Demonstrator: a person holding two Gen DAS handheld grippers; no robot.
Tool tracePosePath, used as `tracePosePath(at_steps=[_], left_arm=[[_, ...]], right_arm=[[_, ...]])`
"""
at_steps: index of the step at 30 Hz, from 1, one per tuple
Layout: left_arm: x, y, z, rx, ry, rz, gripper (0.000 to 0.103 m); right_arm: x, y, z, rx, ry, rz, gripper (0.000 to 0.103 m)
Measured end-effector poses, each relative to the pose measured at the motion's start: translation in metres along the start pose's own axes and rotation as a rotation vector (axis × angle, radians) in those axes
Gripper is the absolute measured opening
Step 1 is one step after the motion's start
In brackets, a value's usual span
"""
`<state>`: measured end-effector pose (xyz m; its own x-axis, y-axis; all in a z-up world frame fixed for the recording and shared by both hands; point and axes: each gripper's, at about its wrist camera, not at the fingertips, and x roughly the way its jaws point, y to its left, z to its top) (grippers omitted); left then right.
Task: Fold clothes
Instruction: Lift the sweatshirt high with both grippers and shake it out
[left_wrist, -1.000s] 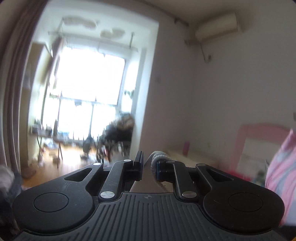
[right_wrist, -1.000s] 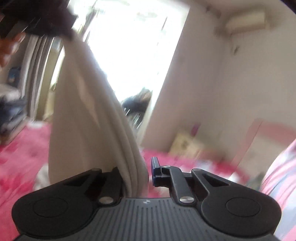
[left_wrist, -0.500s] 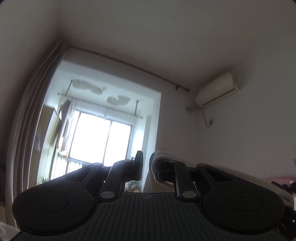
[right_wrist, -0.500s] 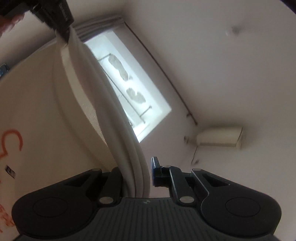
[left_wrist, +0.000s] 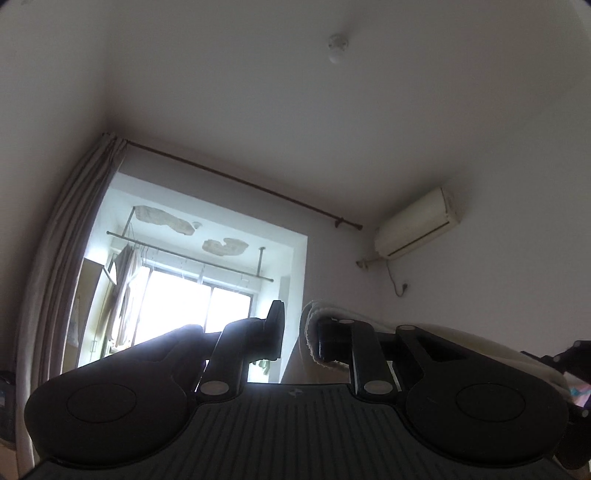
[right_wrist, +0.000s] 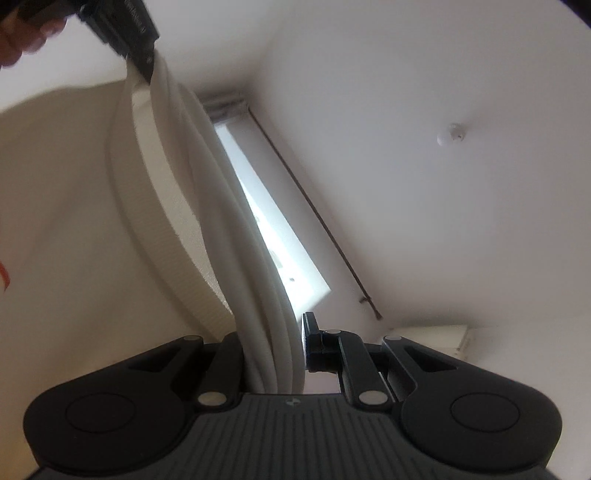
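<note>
Both jaws hold the cream garment (right_wrist: 155, 206): right gripper (right_wrist: 273, 354) pinching bunched folds, left gripper (left_wrist: 295, 332) just easing slightly. Lifted, stretched between them; no fold visibly laid yet.

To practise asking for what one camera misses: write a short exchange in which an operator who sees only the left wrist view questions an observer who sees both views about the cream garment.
Operator: The cream garment drapes over my left tool. Where does it go?
Observer: It stretches down to the right tool.
Operator: Is that tool gripping it?
Observer: Yes, its jaws are closed on bunched folds.
Operator: Any print?
Observer: An orange-red mark shows on it at the picture's left edge.
</note>
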<state>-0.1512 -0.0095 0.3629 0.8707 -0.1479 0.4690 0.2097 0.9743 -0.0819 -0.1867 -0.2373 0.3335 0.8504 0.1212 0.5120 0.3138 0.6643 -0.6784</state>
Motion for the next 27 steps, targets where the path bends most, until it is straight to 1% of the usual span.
tracePosePath(at_steps=[6, 9, 12, 14, 16, 20, 22, 24, 27], left_arm=[[-0.029, 0.002, 0.022, -0.012, -0.039, -0.004, 0.018], [-0.027, 0.005, 0.016, -0.021, -0.024, 0.006, 0.018], [-0.018, 0.01, -0.005, -0.025, 0.031, 0.027, 0.018], [-0.007, 0.016, -0.027, -0.023, 0.088, 0.051, 0.018], [0.009, 0.024, -0.058, -0.02, 0.163, 0.082, 0.018], [0.05, 0.05, -0.138, -0.035, 0.347, 0.154, 0.018], [0.07, 0.064, -0.182, -0.031, 0.417, 0.194, 0.018], [0.088, 0.077, -0.223, -0.019, 0.469, 0.225, 0.018], [0.115, 0.093, -0.274, 0.011, 0.525, 0.262, 0.018]], right_arm=[[-0.031, -0.014, 0.019, 0.062, -0.087, 0.091, 0.011], [-0.033, -0.007, 0.017, 0.084, -0.095, 0.137, 0.011], [-0.025, 0.013, 0.002, 0.099, -0.073, 0.182, 0.011], [-0.015, 0.035, -0.015, 0.09, -0.04, 0.213, 0.011], [-0.002, 0.061, -0.035, 0.073, -0.003, 0.249, 0.011], [0.029, 0.125, -0.085, 0.015, 0.083, 0.321, 0.011], [0.046, 0.155, -0.109, 0.008, 0.133, 0.368, 0.011], [0.061, 0.183, -0.131, -0.003, 0.179, 0.41, 0.011], [0.081, 0.222, -0.162, -0.01, 0.241, 0.457, 0.009]])
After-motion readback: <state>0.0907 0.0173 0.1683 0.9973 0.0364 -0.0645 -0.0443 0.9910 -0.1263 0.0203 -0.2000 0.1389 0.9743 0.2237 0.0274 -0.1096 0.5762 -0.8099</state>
